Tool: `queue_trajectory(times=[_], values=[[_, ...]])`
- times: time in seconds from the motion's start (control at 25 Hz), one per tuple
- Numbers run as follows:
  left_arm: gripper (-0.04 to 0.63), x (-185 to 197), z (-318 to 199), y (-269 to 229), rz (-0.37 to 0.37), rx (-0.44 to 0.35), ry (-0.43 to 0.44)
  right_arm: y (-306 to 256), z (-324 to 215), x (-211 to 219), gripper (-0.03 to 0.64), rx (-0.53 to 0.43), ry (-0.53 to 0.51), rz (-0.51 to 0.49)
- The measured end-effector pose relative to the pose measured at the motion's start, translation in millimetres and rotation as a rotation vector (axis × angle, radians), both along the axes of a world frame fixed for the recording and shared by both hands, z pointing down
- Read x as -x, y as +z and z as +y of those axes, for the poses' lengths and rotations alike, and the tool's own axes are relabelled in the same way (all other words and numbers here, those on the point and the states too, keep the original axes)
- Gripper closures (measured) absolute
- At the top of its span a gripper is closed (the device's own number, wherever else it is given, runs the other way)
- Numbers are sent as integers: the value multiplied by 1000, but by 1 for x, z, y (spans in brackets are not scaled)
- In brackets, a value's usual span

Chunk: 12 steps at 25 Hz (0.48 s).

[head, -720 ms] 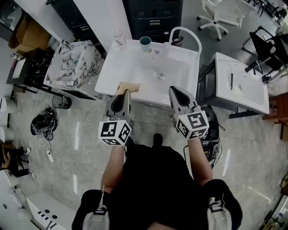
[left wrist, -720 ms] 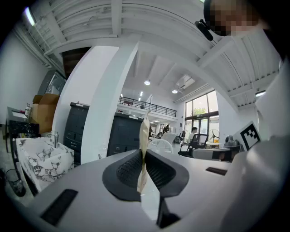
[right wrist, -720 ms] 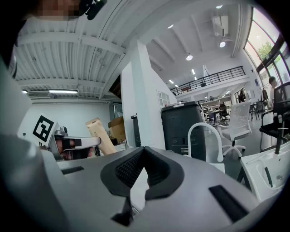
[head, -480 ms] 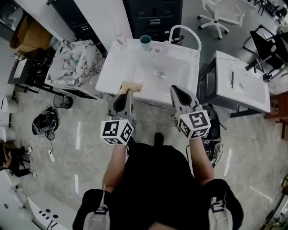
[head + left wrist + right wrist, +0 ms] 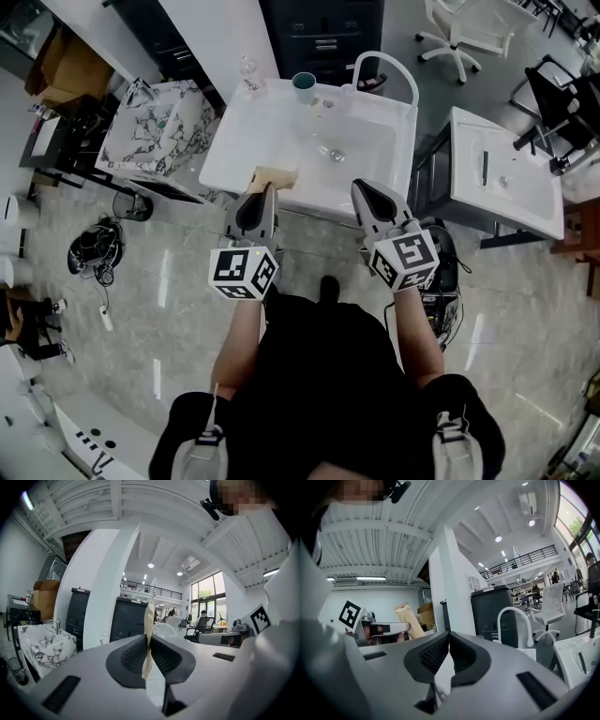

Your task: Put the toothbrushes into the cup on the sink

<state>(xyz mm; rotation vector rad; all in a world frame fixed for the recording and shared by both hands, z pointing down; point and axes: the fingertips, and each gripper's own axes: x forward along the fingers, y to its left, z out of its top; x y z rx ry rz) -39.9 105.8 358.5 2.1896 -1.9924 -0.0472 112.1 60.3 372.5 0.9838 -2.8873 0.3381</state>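
A teal cup [image 5: 302, 88] stands at the back rim of the white sink [image 5: 246, 141], left of the arched white faucet [image 5: 385, 67]. My left gripper [image 5: 265, 191] hovers at the sink's front edge, shut on a flat tan paper packet [image 5: 274, 176]. In the left gripper view the packet [image 5: 149, 620] shows edge-on, pinched between the ribbed pads. I cannot see what the packet holds. My right gripper [image 5: 362, 186] is level with the left one, off the sink's front right, shut with nothing in it. The right gripper view shows the faucet [image 5: 512, 620] ahead and the packet [image 5: 406, 617] to the left.
A clear glass [image 5: 247, 68] stands on the sink's back left corner, and small items [image 5: 325, 105] lie beside the cup. A marbled basin [image 5: 155, 131] stands to the left and a second white sink [image 5: 502, 178] to the right. Dark cabinets [image 5: 323, 37] stand behind.
Almost nothing: the head view has shifted slightly. Both grippers stay at the sink's front edge, and the left one keeps the packet.
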Motion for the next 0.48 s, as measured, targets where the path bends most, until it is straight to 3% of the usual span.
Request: queue_trajectory(times=[0.48], values=[[558, 11, 9, 6, 11, 15, -28, 16, 1, 6, 584, 55, 7, 4]])
